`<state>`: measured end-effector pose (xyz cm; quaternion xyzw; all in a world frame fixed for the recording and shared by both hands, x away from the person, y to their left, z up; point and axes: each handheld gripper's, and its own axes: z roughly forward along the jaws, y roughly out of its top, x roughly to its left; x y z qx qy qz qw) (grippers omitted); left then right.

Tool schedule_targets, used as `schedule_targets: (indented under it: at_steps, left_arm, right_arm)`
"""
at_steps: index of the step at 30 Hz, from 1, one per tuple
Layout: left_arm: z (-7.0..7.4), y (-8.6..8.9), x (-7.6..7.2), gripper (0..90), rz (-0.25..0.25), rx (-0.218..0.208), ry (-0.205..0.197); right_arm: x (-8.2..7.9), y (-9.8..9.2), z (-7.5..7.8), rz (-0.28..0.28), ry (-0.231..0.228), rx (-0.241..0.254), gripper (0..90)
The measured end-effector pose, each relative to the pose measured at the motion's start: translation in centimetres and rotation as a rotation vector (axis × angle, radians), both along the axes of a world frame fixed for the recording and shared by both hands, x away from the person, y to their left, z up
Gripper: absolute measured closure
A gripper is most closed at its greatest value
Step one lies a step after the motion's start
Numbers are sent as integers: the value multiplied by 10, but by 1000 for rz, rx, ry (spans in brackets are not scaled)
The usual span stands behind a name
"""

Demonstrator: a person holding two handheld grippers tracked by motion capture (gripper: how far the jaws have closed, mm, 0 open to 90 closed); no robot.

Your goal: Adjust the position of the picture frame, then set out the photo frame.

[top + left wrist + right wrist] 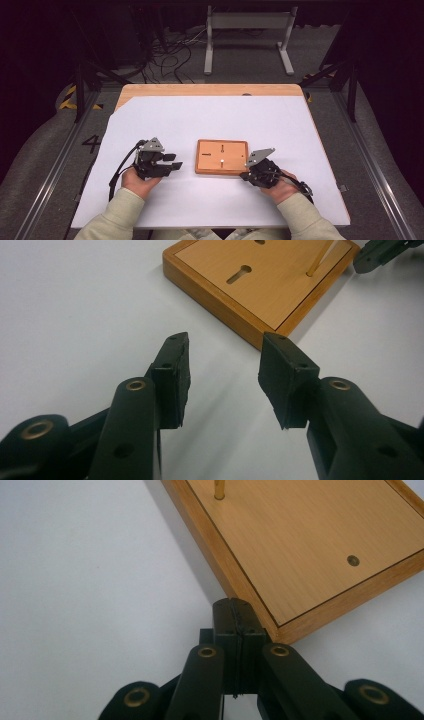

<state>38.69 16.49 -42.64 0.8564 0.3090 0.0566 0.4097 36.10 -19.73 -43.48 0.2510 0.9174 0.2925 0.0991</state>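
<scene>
1. The right gripper [235,615] has its jaws pressed together with nothing between them. Its tips sit just at the near corner of the wooden board [305,545], touching it or a hair off; I cannot tell which.
2. From that gripper the board stretches ahead and to its right. A brass peg [219,489] stands upright farther on, close to the board's left edge, and a small round hole [353,560] lies off to the right.
3. The left gripper [224,357] has its jaws parted about halfway and empty, hovering over the white sheet [75,315]. The board's corner [260,337] lies just beyond the gap and a little right, not touching.
4. Past that corner, a keyhole slot [238,274] is cut into the board's top.
5. In the high view the board [221,156] lies between the two grippers with its long axis running from one to the other. The right gripper [248,175] is the nearer.
6. Bare sheet lies all round the board, so a push or nudge looks unobstructed; the table edge [210,90] is far off.
</scene>
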Motion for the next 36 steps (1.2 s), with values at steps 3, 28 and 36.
schedule_targets:
  at_steps: [3,28,36]
  left_arm:
    - [0,0,1,554,-5,2,-1]
    - [8,4,0,494,-8,-48,-27]
    - [13,8,8,495,31,-81,-18]
  right_arm:
    - [0,0,0,-9,-18,-11,900]
    - [6,-26,40,-23,-153,262,719]
    - [15,-12,50,28,-171,242,591]
